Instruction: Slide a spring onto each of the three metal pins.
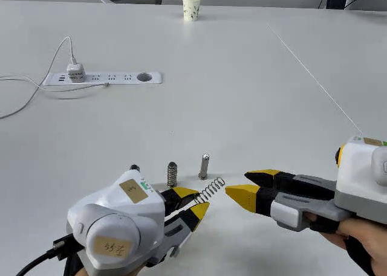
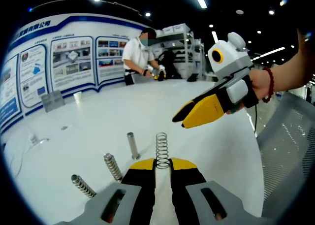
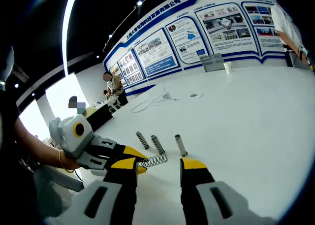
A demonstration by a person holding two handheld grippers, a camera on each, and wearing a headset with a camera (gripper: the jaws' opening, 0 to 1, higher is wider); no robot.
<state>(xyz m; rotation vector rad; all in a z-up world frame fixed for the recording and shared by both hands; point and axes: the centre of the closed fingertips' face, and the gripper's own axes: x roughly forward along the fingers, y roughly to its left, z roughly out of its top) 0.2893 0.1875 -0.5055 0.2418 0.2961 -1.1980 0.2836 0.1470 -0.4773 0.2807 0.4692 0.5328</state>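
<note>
Spring (image 1: 210, 189) number three is pinched by one end between the closed yellow tips of the left gripper (image 1: 200, 198). Its free end sticks out up and to the right, in the air just in front of the row of pins. The middle pin (image 1: 172, 174) and the left pin (image 2: 82, 185) each wear a spring. The right pin (image 1: 204, 165) stands bare and upright just beyond the held spring, not touching it. All three stand in a short row on the white desk (image 1: 242, 77), in the part nearest the person. The right gripper (image 1: 237, 183) hovers just beside the spring's free end, jaws apart and holding nothing. I judge the task about two thirds done, with the last spring in hand. The next move calls for tipping the spring until its axis lines up with the bare pin, bringing its open end over the pin's top and sliding it down. The free gripper could guide the loose end, since a spring held by one end is likely to wobble off line. Farther off, a power strip (image 1: 103, 78) lies toward the desk's left edge and a paper cup (image 1: 191, 7) stands near the far edge.
</note>
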